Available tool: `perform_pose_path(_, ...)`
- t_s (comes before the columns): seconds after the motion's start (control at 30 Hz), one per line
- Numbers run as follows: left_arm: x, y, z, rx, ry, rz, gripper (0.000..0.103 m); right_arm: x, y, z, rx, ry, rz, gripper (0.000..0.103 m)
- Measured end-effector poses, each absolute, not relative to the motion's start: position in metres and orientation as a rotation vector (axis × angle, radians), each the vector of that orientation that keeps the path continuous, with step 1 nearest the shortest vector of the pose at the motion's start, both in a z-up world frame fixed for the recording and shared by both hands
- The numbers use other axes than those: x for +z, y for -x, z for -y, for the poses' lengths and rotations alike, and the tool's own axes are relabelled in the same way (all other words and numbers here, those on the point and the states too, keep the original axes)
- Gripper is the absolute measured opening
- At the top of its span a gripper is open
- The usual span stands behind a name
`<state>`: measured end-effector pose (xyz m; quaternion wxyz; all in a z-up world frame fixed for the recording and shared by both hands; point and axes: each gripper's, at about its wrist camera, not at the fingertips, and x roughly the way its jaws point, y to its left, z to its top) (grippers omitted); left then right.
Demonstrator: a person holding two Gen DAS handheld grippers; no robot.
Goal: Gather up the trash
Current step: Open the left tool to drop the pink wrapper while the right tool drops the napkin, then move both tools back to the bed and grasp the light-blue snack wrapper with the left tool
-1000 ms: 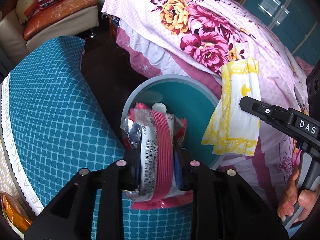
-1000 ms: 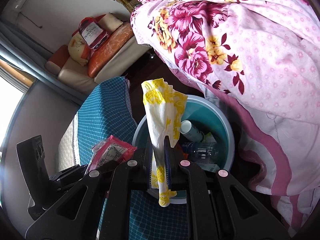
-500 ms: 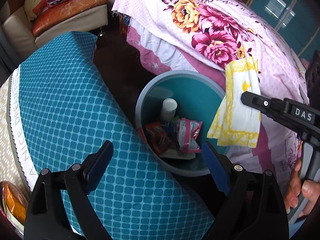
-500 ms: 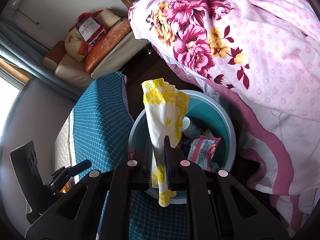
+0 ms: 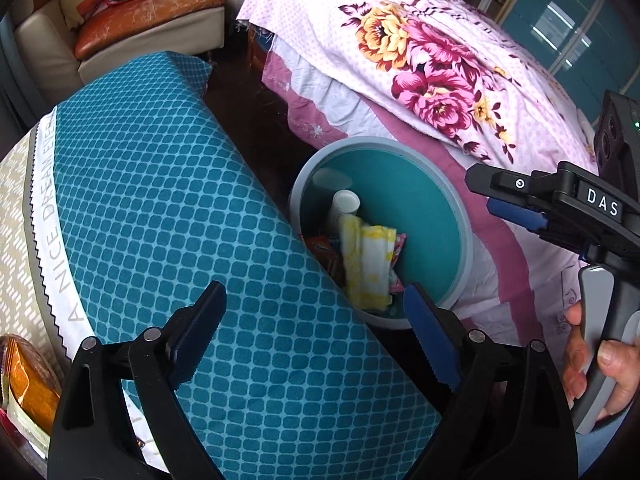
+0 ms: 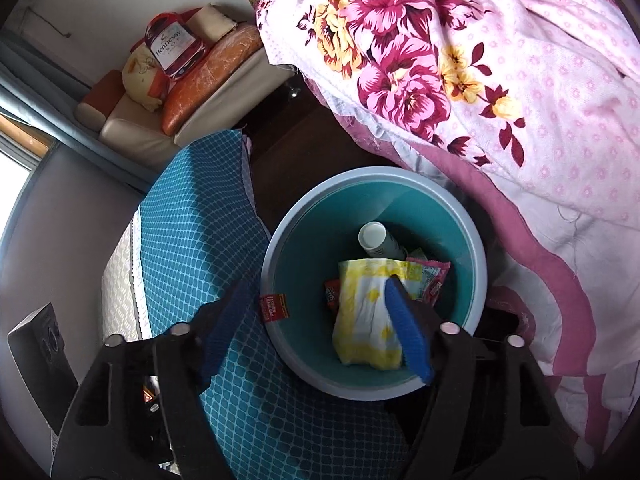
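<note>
Lying crumpled in teal bin [image 6: 476, 248]: yellow-and-white wrapper [image 6: 366, 312].

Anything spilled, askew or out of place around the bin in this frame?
Nothing stands out. The yellow-and-white wrapper, the white tube and the red and pink snack packets all lie inside the round teal bin. None hangs over its rim, and no litter shows on the dark floor.

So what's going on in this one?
A person with a handheld tool in each hand is dropping trash into a teal bin beside the bed. The right tool is opening, nothing pressed between its pads; the yellow-and-white napkin lies in the bin on snack wrappers and a white bottle. The left tool is open and empty.
</note>
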<state>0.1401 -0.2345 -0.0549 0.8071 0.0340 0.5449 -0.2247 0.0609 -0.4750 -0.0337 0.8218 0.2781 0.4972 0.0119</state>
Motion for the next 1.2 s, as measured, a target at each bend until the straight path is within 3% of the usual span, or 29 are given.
perform_pose_path(0.13, -0.051, -0.135, 0.222, -0.474, -0.056, -1.163, 0.091, -0.031, -0.060, 0.466, 0.024, -0.602, -1.079, 0.078)
perform_pose_path(1.2, -0.014, -0.052, 0.078, -0.423, 0.097, -1.078, 0.091, 0.018, -0.017, 0.323, 0.150, -0.321, -1.163, 0.084)
